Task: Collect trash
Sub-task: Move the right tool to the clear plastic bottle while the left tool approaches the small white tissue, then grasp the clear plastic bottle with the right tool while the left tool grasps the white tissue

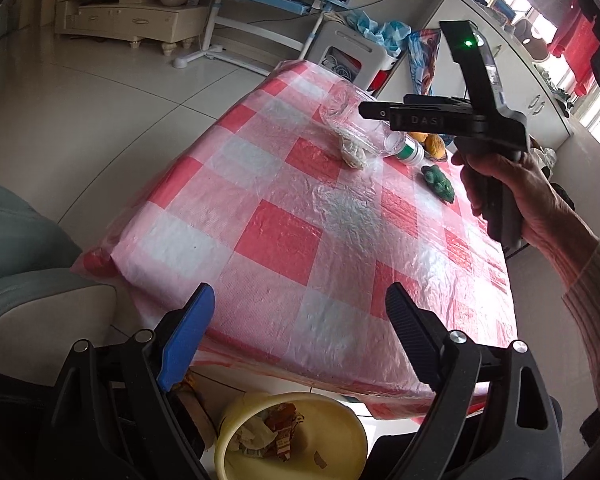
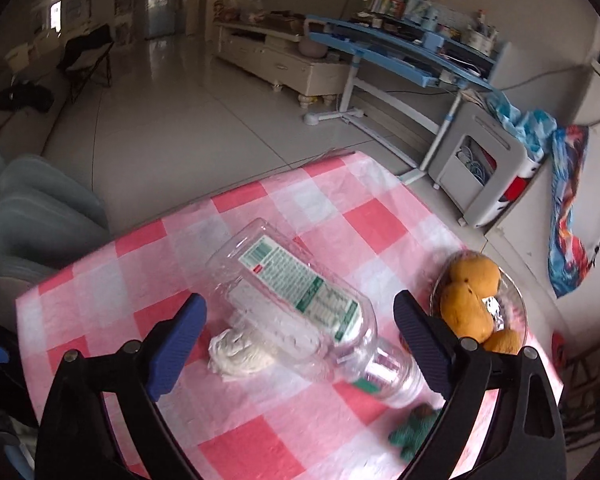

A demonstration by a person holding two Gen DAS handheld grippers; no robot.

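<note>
Plastic bottle (image 2: 300,304) lies on its side on the table (image 2: 100,280), crumpled tissue (image 2: 240,354) touching it. Fruit bowl (image 2: 516,304) to its right. Bin (image 1: 292,436) on the floor below the table edge.

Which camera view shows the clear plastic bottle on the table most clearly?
The right wrist view shows it best: the clear plastic bottle lies on its side close below the camera, with its green and white label visible. In the left wrist view the bottle is far and small, and the right gripper covers part of it.
</note>
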